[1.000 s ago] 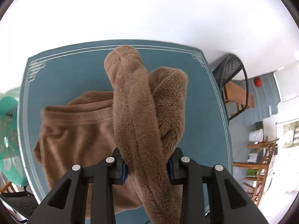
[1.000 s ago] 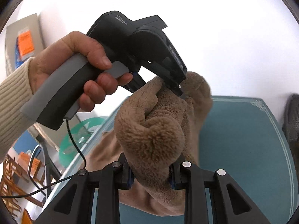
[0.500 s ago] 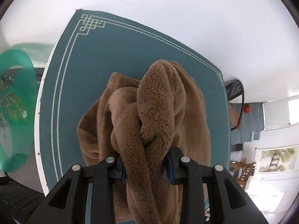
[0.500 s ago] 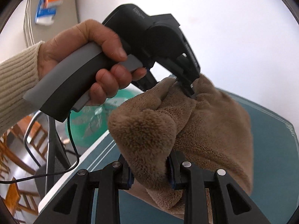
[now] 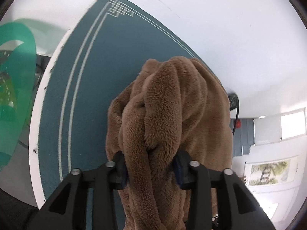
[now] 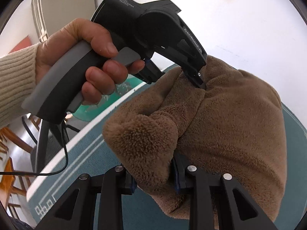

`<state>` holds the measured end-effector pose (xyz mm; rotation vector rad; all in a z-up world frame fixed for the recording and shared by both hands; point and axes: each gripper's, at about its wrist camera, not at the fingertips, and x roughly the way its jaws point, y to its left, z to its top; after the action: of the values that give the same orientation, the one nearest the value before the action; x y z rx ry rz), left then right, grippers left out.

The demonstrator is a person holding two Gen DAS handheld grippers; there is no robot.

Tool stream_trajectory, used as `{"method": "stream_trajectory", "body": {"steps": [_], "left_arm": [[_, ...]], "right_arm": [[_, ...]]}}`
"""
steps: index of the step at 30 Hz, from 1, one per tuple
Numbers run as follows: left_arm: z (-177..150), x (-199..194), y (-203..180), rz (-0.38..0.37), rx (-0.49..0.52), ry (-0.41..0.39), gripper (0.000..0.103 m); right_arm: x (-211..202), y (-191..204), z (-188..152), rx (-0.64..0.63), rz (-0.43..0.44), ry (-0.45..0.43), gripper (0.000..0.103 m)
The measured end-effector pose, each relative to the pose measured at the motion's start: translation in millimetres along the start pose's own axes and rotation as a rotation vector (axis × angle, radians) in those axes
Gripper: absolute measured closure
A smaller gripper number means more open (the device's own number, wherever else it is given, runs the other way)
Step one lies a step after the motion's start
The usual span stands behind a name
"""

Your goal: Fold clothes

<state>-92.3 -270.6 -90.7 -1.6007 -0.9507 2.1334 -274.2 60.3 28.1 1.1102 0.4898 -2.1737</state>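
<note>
A fluffy brown fleece garment (image 5: 172, 115) is lifted above the teal table mat (image 5: 92, 72). My left gripper (image 5: 151, 169) is shut on a thick bunched fold of it. In the right wrist view the same garment (image 6: 230, 124) hangs between both tools, and my right gripper (image 6: 154, 176) is shut on another bunched edge. The left gripper (image 6: 199, 82) shows there from outside, held by a person's hand (image 6: 92, 57), its tips buried in the fleece. The garment's lower part is hidden behind the folds.
The teal mat with white border lines (image 6: 80, 161) covers a white table. A green plastic object (image 5: 13, 88) stands off the table's left side. A black cable (image 6: 57, 164) hangs from the left tool. Wooden chairs (image 6: 11, 140) stand on the floor beyond.
Both grippers have lifted the garment and swung left; it has left the mat and now hangs bunched between them. The table's corner and green object moved into the left wrist view.
</note>
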Motion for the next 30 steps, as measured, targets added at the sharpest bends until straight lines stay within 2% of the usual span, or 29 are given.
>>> {"method": "stream_trajectory", "body": {"steps": [2,4,5,6,8,14,16,19,22,25,27,30], "left_arm": [[-1.3,-0.6,2.8,0.024,-0.015,-0.018,0.039],[-2.6,-2.1,4.4,0.054,-0.031,-0.037,0.026],[-3.4,-3.5,4.1,0.064,-0.035,-0.045,0.024],[-4.2,-4.8,3.1,0.068,-0.038,-0.047,0.024],[-5.5,-8.4,0.3,0.079,-0.044,-0.049,0.023],[-13.4,-37.3,-21.0,0.204,-0.012,-0.113,0.023],[-18.0,-49.4,-32.2,0.242,0.009,-0.146,0.023],[-34.7,-64.7,-56.9,0.236,0.052,-0.193,0.023],[-54.8,-76.5,-82.9,0.186,0.119,-0.218,0.023],[-69.3,-52.9,-108.7,0.131,0.186,-0.168,0.022],[-78.0,-32.0,-116.7,0.132,0.228,-0.120,0.022],[-86.8,-9.2,-115.4,0.169,0.216,-0.078,0.022]], "right_arm": [[2.6,-2.7,-2.5,-0.006,0.005,0.000,0.073],[4.7,-5.4,-4.8,-0.007,0.014,-0.001,0.067],[5.0,-5.9,-6.3,-0.010,0.026,-0.002,0.058],[4.4,-5.2,-8.0,-0.021,0.041,-0.003,0.047],[0.8,-3.9,-11.9,-0.043,0.062,-0.008,0.037],[-41.1,-25.5,-31.0,0.017,0.089,-0.067,0.037],[-52.4,-30.0,-40.1,0.050,0.054,-0.085,0.035],[-64.0,-38.6,-52.6,0.113,-0.020,-0.083,0.035],[-73.1,-50.2,-63.7,0.186,-0.103,-0.059,0.034],[-82.2,-61.9,-74.8,0.259,-0.186,-0.035,0.025],[-88.3,-69.7,-82.2,0.307,-0.241,-0.019,0.025],[-80.3,-81.2,-92.2,0.339,-0.250,0.014,0.025]]}}
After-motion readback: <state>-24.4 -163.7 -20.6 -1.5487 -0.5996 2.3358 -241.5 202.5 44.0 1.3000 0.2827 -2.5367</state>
